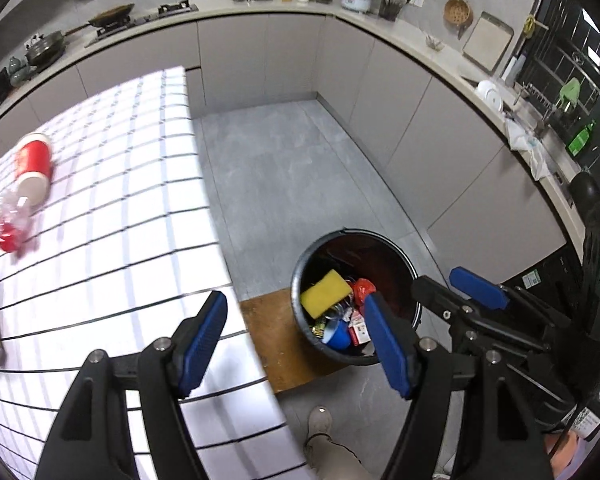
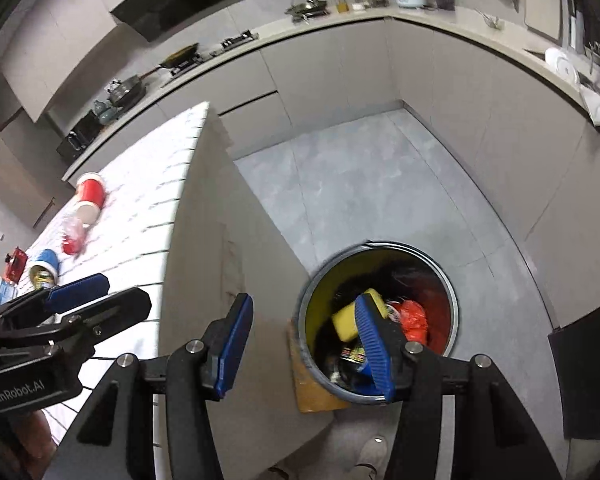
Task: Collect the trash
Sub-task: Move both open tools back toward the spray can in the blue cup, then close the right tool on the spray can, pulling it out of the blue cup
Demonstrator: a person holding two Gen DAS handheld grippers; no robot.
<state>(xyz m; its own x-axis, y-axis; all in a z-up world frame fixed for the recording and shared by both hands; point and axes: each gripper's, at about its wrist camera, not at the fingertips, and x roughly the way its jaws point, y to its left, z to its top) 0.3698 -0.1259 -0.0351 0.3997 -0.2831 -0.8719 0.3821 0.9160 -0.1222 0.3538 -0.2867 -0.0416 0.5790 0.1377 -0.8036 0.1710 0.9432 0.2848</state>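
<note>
Grey kitchen floor holds the bin (image 1: 356,292) beside my counter (image 1: 100,208), within easy dropping reach; both grippers, left gripper (image 1: 296,340) and right gripper (image 2: 304,344), hang apart, empty, cups (image 1: 34,164) waiting.

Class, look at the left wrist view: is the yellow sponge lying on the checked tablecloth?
No, the yellow sponge lies inside the trash bin on the floor, on top of other rubbish, beside the table.

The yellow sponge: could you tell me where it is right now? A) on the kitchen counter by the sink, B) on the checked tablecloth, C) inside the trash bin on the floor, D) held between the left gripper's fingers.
C: the yellow sponge lies on top of the other rubbish inside the round trash bin on the floor.
</note>
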